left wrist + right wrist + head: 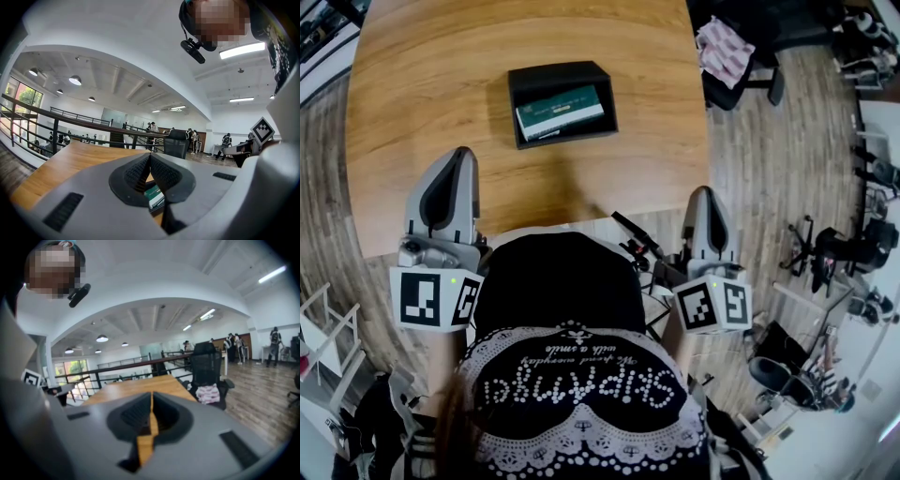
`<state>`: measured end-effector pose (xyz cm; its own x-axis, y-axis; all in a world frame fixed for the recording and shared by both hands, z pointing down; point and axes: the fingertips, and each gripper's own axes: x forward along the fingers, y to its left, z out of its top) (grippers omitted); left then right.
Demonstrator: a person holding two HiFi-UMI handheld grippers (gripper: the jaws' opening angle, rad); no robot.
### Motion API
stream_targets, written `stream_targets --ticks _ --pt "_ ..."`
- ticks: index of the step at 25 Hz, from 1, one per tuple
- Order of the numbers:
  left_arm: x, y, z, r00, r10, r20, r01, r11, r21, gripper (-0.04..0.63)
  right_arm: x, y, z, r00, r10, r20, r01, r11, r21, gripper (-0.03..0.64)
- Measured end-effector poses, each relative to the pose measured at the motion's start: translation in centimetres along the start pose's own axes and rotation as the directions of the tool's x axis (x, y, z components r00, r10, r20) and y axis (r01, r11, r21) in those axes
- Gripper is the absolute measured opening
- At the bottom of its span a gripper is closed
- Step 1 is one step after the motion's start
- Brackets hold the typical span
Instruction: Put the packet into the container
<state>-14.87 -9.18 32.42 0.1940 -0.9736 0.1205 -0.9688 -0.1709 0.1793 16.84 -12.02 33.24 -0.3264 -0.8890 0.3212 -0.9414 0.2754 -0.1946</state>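
**Packet sits in the container**

The packet (561,111) lies flat inside the black container (517,82) on your worktop (422,84). Your left tool (460,156) and right tool (703,193) (both near the worktop's front edge) have jaws pressed together, gripping nothing.

Quick count: one wooden table (422,112), one black container (558,75), one green-and-white packet (561,111). Two grippers, the left gripper (459,155) and the right gripper (705,192), so two marker cubes (436,300) too. Plus one pink striped cloth (724,49) on one black office chair (745,86).
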Motion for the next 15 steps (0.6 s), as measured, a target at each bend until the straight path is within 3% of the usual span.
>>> stream_targets --ticks 15 --pt "0.08 0.04 0.08 1.000 -0.001 0.006 0.001 1.000 -0.003 0.032 0.10 -0.01 0.01 1.000 0.001 -0.001 -0.001 1.000 -0.005 0.037"
